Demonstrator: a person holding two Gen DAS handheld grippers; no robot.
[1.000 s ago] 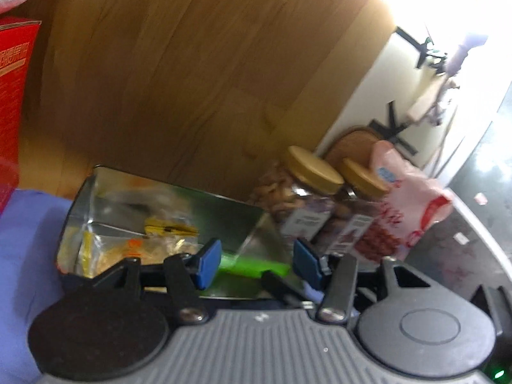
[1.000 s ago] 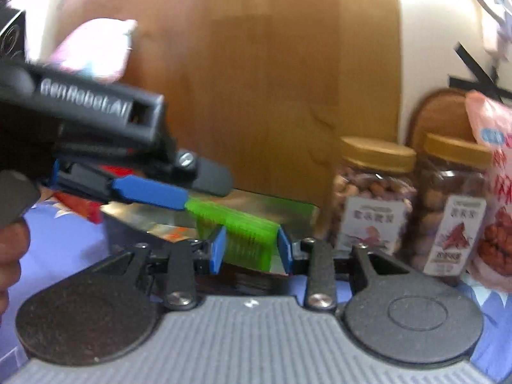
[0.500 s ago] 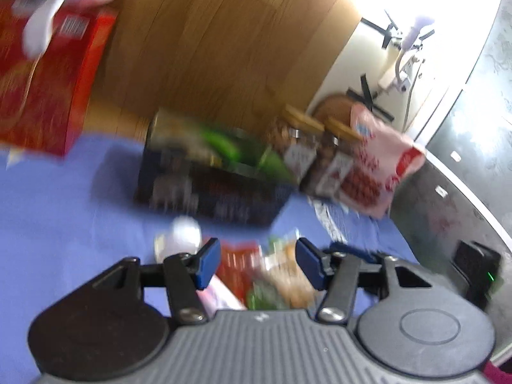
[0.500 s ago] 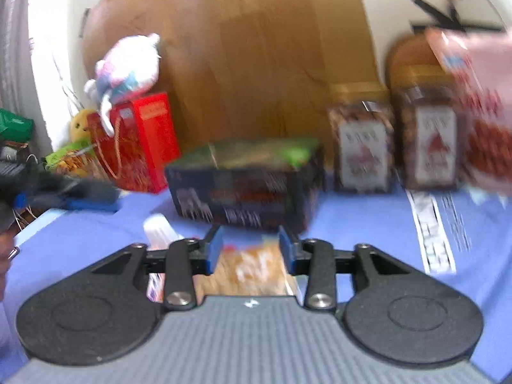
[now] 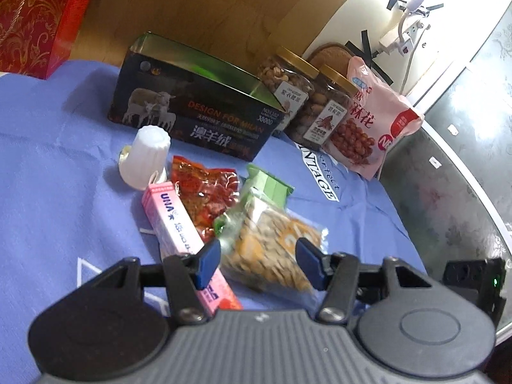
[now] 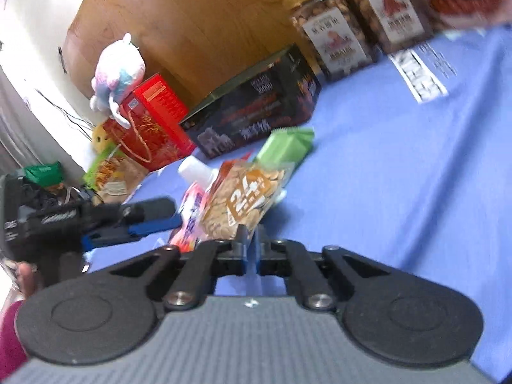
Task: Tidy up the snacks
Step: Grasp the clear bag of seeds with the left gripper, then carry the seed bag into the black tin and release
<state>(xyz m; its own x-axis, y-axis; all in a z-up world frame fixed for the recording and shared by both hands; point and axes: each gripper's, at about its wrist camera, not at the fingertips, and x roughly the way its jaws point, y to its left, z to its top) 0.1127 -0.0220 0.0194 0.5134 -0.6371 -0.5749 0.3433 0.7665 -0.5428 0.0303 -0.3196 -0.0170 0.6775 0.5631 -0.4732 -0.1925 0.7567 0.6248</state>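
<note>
A clear nut bag [image 5: 272, 252] [image 6: 246, 198] lies in a pile of snacks on the blue cloth, with a pink box [image 5: 179, 224], a red packet [image 5: 204, 192], a green packet [image 5: 268, 185] [image 6: 284, 144] and a white cup [image 5: 145, 156]. My right gripper [image 6: 251, 246] is shut on the near edge of the nut bag. My left gripper [image 5: 257, 262] is open, its jaws to either side of the same bag. The dark open tin [image 5: 192, 105] [image 6: 256, 108] stands behind the pile.
Two nut jars [image 5: 288, 80] [image 6: 332, 41] and a pink snack bag [image 5: 374, 121] stand to the right of the tin. A red gift bag [image 5: 35, 19] [image 6: 147, 121] with a plush toy [image 6: 118, 70] stands to its left. The table edge [image 5: 464, 172] curves on the right.
Both grippers pulled back from the tin to the snack pile. The green packet left the right gripper. The right gripper has shut on the nut bag.
</note>
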